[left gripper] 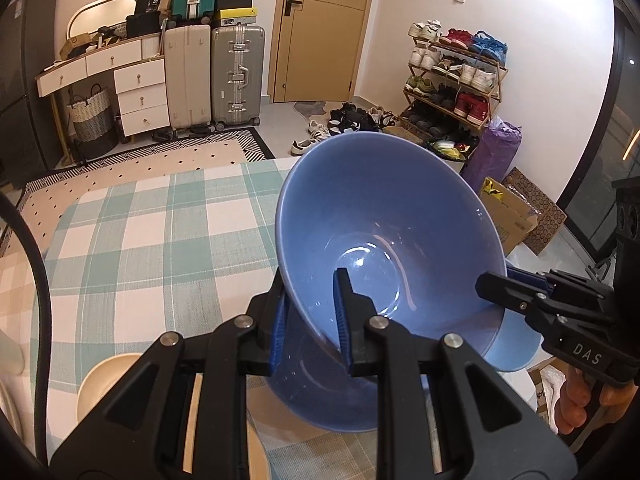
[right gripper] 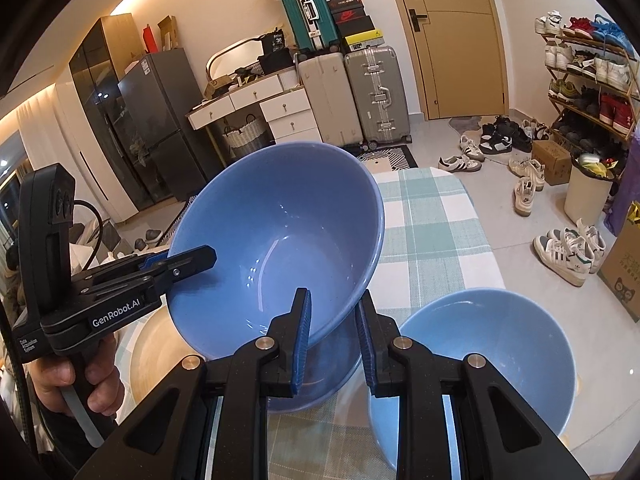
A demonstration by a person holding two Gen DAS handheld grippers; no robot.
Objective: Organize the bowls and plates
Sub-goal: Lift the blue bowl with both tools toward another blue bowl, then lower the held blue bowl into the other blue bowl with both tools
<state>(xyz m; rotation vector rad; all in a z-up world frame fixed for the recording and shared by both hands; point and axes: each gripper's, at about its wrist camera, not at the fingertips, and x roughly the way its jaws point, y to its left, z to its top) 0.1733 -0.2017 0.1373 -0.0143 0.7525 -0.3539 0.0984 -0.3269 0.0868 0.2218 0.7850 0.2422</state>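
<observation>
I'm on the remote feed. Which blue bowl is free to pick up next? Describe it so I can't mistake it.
Start at the table under the green-and-white checked tablecloth. Near its front edge, right of the right gripper, an empty glossy blue ceramic bowl sits upright on the cloth. The other blue ceramic bowl is tilted and clamped at opposite rims by both grippers; this one is untouched.

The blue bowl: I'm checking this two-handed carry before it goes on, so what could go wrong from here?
1. Both tools, left and right, pinch only the thin rim of the tilted blue bowl; smooth glaze might let it slip.
2. If the hands drift apart or twist, the rim could pop out of one tool.
3. A second blue bowl sits on the table close below; lowering carelessly could knock them together.
</observation>
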